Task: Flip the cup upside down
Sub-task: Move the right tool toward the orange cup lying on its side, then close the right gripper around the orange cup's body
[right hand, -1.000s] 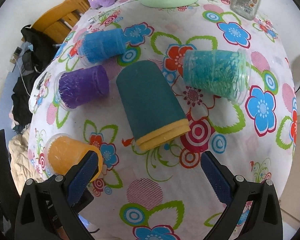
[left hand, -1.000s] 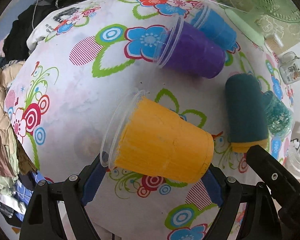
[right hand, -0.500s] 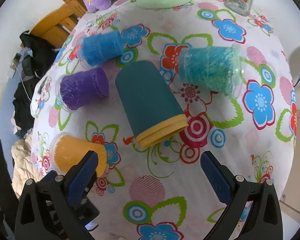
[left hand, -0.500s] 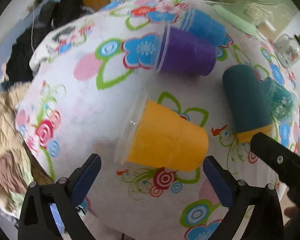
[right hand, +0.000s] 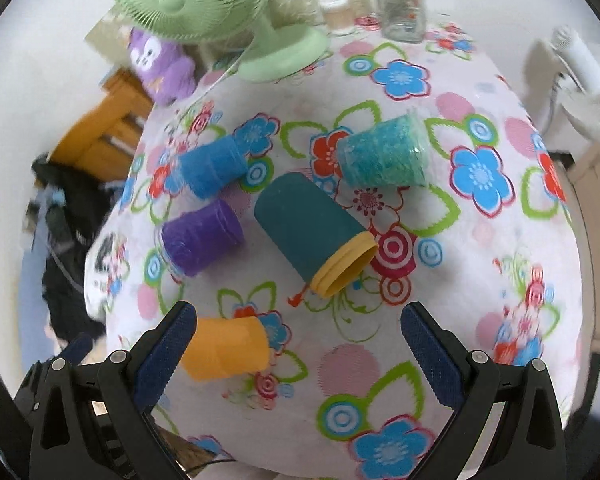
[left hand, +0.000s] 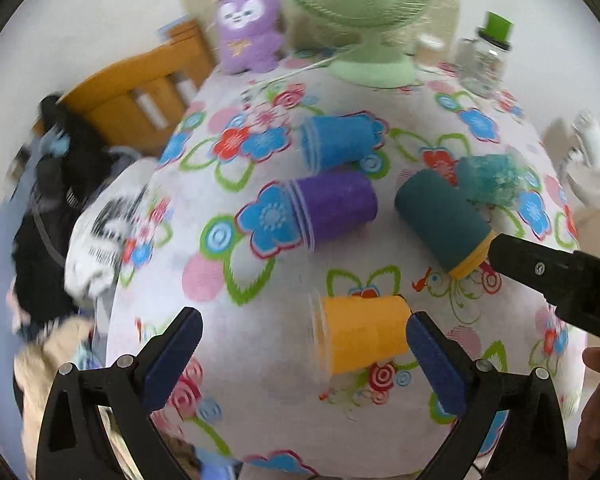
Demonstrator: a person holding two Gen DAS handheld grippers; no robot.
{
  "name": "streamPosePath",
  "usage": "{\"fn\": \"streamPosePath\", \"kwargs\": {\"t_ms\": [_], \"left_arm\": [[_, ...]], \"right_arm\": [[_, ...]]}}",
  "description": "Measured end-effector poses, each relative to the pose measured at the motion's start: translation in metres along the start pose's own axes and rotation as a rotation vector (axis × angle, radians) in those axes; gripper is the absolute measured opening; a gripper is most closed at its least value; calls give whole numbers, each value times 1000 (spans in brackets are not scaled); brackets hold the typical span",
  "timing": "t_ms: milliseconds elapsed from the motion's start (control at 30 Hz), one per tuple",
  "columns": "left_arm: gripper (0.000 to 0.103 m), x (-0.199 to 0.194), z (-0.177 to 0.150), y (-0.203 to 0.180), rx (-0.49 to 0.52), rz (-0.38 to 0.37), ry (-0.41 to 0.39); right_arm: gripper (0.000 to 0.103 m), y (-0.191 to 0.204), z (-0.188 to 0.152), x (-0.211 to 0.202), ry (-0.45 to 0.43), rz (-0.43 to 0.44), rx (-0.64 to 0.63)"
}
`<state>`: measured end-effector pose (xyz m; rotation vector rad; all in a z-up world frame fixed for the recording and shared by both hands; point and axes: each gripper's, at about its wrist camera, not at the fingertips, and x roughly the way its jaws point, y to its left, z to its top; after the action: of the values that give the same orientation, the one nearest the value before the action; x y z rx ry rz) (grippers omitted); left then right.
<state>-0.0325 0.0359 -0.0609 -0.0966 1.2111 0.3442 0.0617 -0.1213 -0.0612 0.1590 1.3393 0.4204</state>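
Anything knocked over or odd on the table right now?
All five cups lie on their sides on the floral tablecloth, none upright: orange plastic cup, purple cup, blue cup, glittery teal cup, dark teal tumbler with yellow rim. No visible spill.

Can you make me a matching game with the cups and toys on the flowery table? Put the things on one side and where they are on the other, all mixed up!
Things:
1. orange cup
2. purple plush toy
3. glass jar
4. purple cup

Places:
A. far edge, green lid on top
B. lying between the blue cup and the orange cup
C. lying nearest the tongs
D. beside the green fan's base

Pairs: 1-C, 2-D, 3-A, 4-B
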Motion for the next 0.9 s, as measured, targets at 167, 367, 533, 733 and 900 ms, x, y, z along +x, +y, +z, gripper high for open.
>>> {"fn": "streamPosePath", "kwargs": {"t_ms": [167, 367, 533, 733, 900], "left_arm": [[103, 6, 11, 14, 158, -53, -13], [103, 22, 23, 26, 317, -118, -20], [103, 36, 32, 31, 372, -148, -23], [103, 54, 36, 33, 418, -170, 0], [103, 65, 35, 33, 445, -189, 25]], "right_arm": [[103, 7, -19, -1, -41, -41, 185], [103, 14, -42, 19, -44, -68, 398], [102, 21, -55, 34, -80, -90, 535], [98, 21, -65, 56, -76, -91, 687], [93, 20, -71, 74, -52, -79, 782]]}}
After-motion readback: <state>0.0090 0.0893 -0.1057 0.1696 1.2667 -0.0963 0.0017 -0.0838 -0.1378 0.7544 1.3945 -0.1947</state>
